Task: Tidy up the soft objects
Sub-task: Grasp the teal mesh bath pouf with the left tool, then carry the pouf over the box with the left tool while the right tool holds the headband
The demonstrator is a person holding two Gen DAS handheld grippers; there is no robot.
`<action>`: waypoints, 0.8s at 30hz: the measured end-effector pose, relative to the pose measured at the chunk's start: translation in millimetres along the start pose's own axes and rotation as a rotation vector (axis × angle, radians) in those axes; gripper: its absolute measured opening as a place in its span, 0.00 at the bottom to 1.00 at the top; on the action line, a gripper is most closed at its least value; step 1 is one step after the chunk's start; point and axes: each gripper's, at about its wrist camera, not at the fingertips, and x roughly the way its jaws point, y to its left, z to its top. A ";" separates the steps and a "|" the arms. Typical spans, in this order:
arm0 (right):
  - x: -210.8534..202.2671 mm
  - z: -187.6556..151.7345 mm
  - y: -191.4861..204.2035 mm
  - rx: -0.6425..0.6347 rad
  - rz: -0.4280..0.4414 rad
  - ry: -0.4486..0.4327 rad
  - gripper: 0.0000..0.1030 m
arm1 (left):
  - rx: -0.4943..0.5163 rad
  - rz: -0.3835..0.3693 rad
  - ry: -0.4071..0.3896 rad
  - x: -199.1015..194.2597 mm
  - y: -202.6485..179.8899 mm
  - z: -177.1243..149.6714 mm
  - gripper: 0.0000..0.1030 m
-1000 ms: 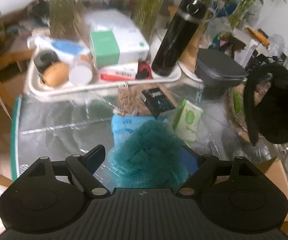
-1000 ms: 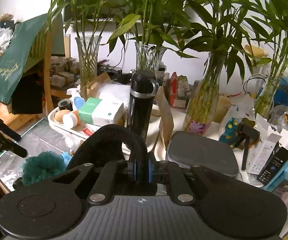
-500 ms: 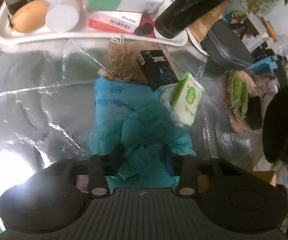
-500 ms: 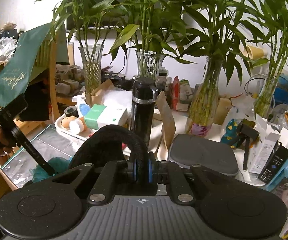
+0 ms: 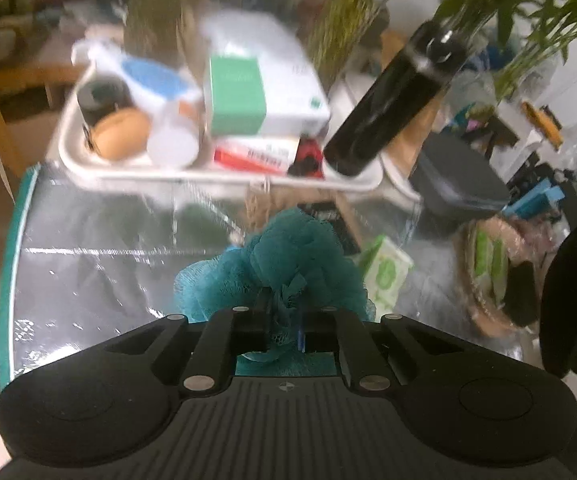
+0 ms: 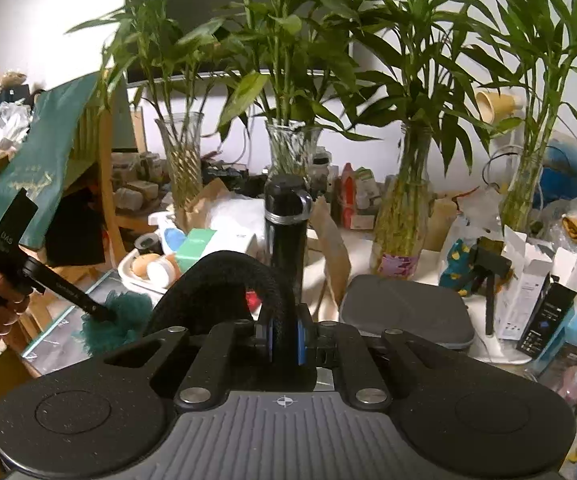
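Left wrist view: left gripper (image 5: 282, 320) fingers clenched on teal mesh pouf (image 5: 288, 256), probably just off the glass bench (image 5: 88, 264), blurry. Right wrist: right gripper (image 6: 284, 338) pinching black padded band (image 6: 224, 280)

Left gripper (image 5: 282, 312): black ribbed body, silver pivot screws, round side discs. Right gripper (image 6: 284, 340): same build, blue finger pads (image 6: 301, 340), crosshair mark.

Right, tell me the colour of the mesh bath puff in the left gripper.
Teal mesh bath puff; clearest in the left wrist view.
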 end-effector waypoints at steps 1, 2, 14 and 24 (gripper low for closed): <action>-3.2 1.4 1.9 -0.002 0.005 -0.003 0.13 | 0.003 -0.005 -0.021 -7.3 -1.6 -1.1 0.10; -6.1 2.6 3.4 0.000 0.011 -0.005 0.13 | 0.001 -0.008 -0.039 -13.4 -2.5 -1.9 0.10; -39.4 2.5 27.9 0.030 0.103 -0.010 0.13 | 0.020 -0.016 -0.206 -84.7 -24.1 -23.5 0.10; -58.1 -15.7 46.6 0.048 0.148 0.023 0.13 | 0.071 -0.071 -0.286 -136.7 -49.1 -52.6 0.10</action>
